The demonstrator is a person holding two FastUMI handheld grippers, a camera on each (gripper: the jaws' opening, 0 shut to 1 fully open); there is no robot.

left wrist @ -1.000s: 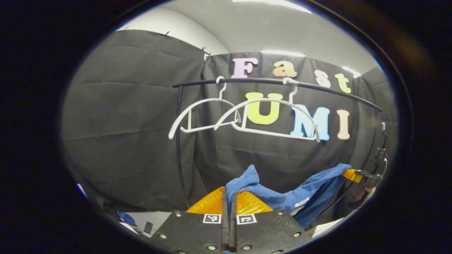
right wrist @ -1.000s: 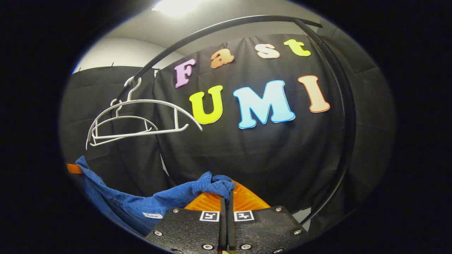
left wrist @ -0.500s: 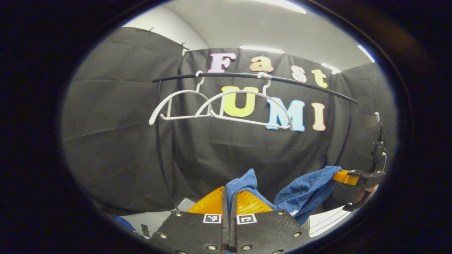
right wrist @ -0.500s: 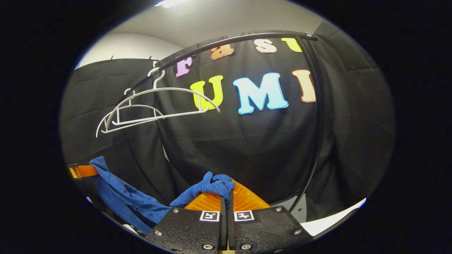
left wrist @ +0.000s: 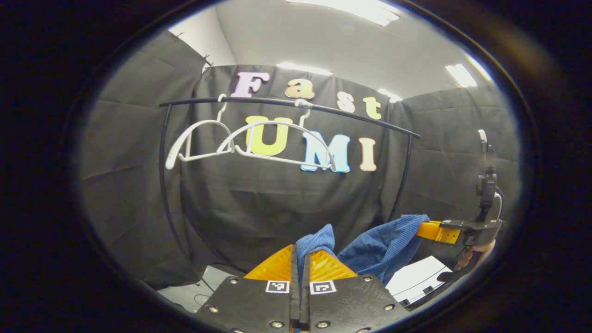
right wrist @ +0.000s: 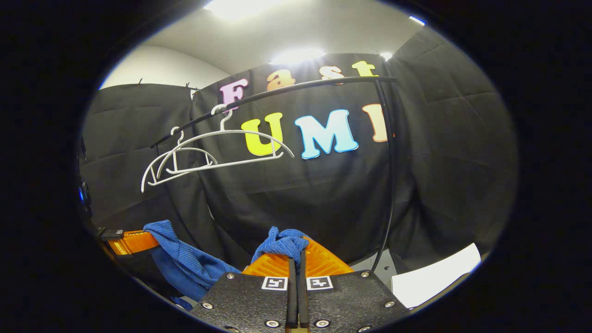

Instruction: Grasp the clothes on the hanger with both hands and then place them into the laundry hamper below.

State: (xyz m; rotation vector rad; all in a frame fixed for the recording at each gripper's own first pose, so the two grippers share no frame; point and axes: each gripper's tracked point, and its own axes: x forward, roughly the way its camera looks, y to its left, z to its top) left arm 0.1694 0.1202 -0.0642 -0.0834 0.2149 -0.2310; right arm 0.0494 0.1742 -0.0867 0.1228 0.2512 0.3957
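A blue ribbed garment (left wrist: 379, 243) hangs slack between my two grippers, off the hangers. My left gripper (left wrist: 300, 253) is shut on one bunched end of it at the bottom of the left gripper view. The right gripper (left wrist: 432, 230), held by a hand, shows at the right there, clamping the other end. In the right gripper view my right gripper (right wrist: 296, 252) is shut on a wad of the blue garment (right wrist: 282, 241), and the left gripper (right wrist: 134, 241) shows at the lower left with the cloth draped from it. The hamper is out of sight.
Two bare white hangers (left wrist: 249, 141) hang on a black curved rail (left wrist: 286, 104) ahead; they show as white hangers (right wrist: 208, 155) under the rail (right wrist: 296, 90) in the right gripper view. A white surface (right wrist: 434, 275) lies low at the right.
Both grippers have drawn back from the rail and closer together with the garment in them. The hangers look smaller and farther off, and the cloth sags more.
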